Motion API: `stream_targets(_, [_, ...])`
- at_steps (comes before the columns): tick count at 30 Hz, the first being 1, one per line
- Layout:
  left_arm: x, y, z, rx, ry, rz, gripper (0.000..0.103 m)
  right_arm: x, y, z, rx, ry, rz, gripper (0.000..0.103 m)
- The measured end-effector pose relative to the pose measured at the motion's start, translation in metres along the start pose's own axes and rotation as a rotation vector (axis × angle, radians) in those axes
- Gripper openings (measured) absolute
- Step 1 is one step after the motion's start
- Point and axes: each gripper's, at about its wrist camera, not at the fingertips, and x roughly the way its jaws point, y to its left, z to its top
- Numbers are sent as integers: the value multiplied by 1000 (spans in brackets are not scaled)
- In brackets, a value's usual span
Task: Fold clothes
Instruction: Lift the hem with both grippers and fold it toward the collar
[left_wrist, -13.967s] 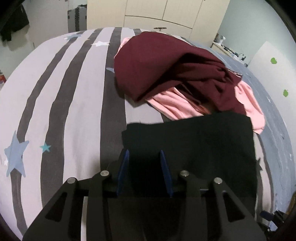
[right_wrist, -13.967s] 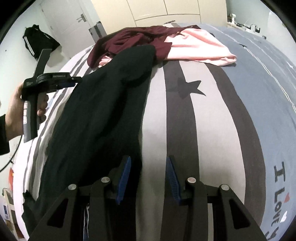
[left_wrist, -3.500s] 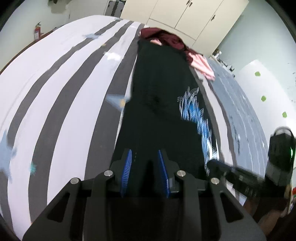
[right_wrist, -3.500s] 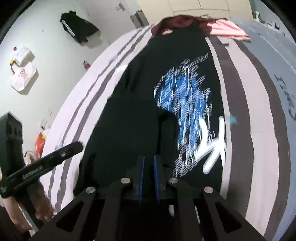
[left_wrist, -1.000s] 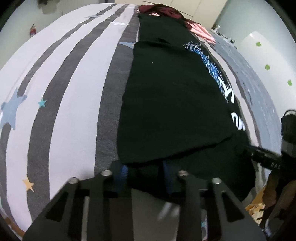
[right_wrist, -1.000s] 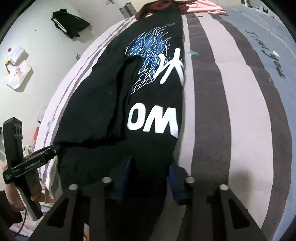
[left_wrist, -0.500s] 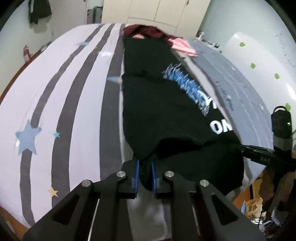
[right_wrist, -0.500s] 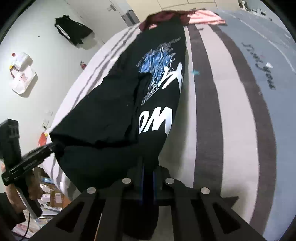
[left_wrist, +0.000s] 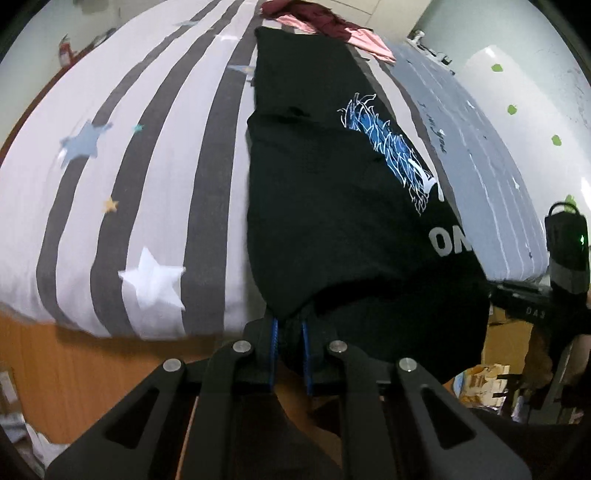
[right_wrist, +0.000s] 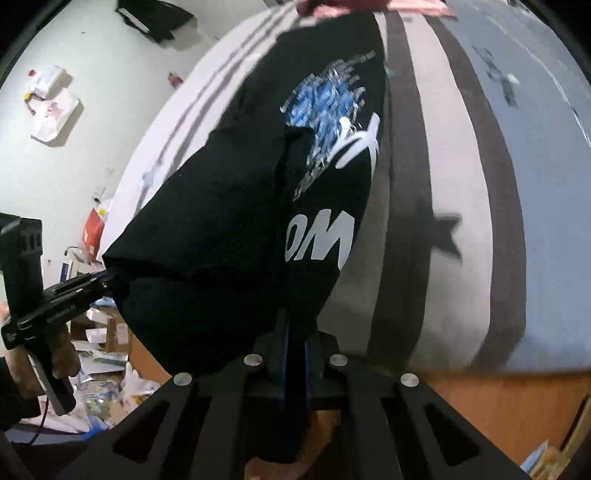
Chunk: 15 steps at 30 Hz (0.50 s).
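**Inspector:** Black T-shirt (left_wrist: 332, 206) lies lengthwise on the striped bed (left_wrist: 155, 155), near end lifted off the edge. Left gripper (left_wrist: 290, 345) and right gripper (right_wrist: 295, 363) are each clamped on a hem corner.

**Assistant:** Advice for the fold?

**Inspector:** Keep both corners level and taut — carry them together toward the far end.

**Assistant:** Obstructions?

**Inspector:** Maroon and pink clothes (left_wrist: 317, 18) touch the far end, as far as blur allows — they may crowd the landing.

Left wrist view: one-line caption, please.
Left gripper shut on the black T-shirt, its near end lifted off the striped bed.
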Motion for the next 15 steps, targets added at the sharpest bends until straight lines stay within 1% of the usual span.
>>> stream_targets(2, [-8, -3, 10, -7, -12, 9, 9, -5, 1, 5, 15, -1, -2, 6])
stream_targets(4, [-20, -5, 26, -15, -35, -2, 9, -12, 2, 13, 28, -14, 6, 5])
stream_targets(9, [-54, -7, 72, -25, -104, -42, 8, -43, 13, 69, 50, -63, 11, 5])
stream_targets(12, [-66, -3, 113, -26, -135, -74, 8, -62, 14, 111, 59, -85, 4, 6])
stream_targets(15, [-57, -3, 170, -8, -164, -93, 8, -83, 10, 148, 78, -109, 0, 6])
